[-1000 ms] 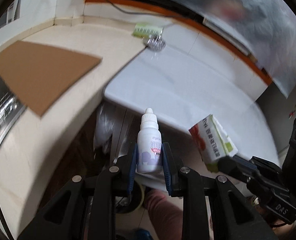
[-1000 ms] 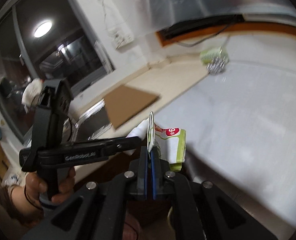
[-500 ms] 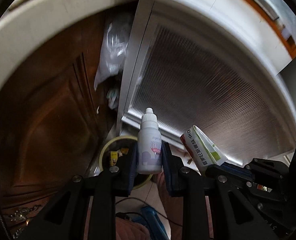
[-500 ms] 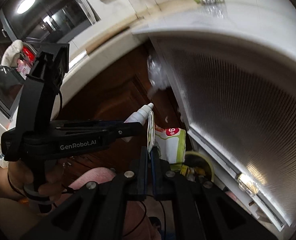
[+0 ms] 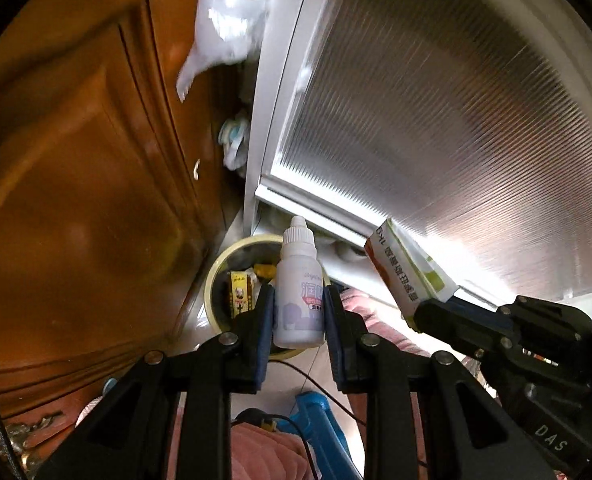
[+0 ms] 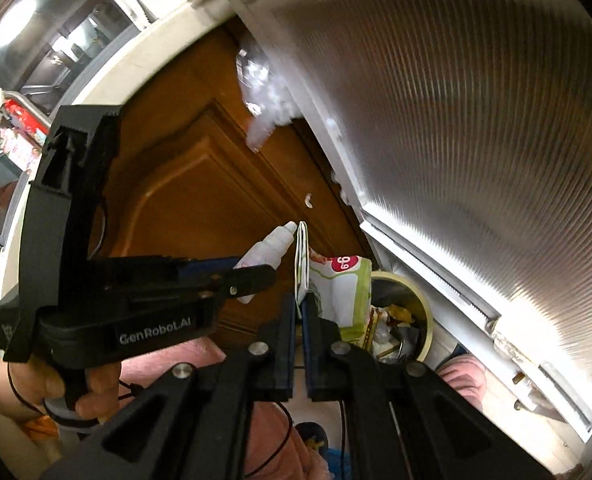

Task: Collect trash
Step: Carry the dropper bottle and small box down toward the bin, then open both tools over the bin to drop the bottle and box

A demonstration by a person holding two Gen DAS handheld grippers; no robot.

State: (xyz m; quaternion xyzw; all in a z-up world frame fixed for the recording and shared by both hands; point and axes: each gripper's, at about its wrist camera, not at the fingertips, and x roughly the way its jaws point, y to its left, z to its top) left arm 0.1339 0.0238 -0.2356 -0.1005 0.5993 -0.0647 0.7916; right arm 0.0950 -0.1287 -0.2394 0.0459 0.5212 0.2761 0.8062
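Where it stands beside the door, the bin (image 5: 215, 276) holds wrappers (image 5: 240, 294).

There are two claws. One bottle (image 5: 299, 296) is in the left claw (image 5: 299, 312). One box (image 6: 302, 264) is in the right claw (image 6: 299, 312), and one bin (image 5: 215, 276) sits below them.

A small white dropper bottle (image 5: 299, 300), cap up, purple label, stands upright, pinched at its lower half between the left tongs (image 5: 299, 312); beside it a flattened carton (image 5: 410, 270), white with red and green print, tilts up, clamped by one edge in the closed right tongs (image 6: 299, 312); below both sits the bin (image 5: 231, 256), a round pale-yellow-rimmed can on the floor, already holding a yellow packet and scraps; bottle directly above its rim.
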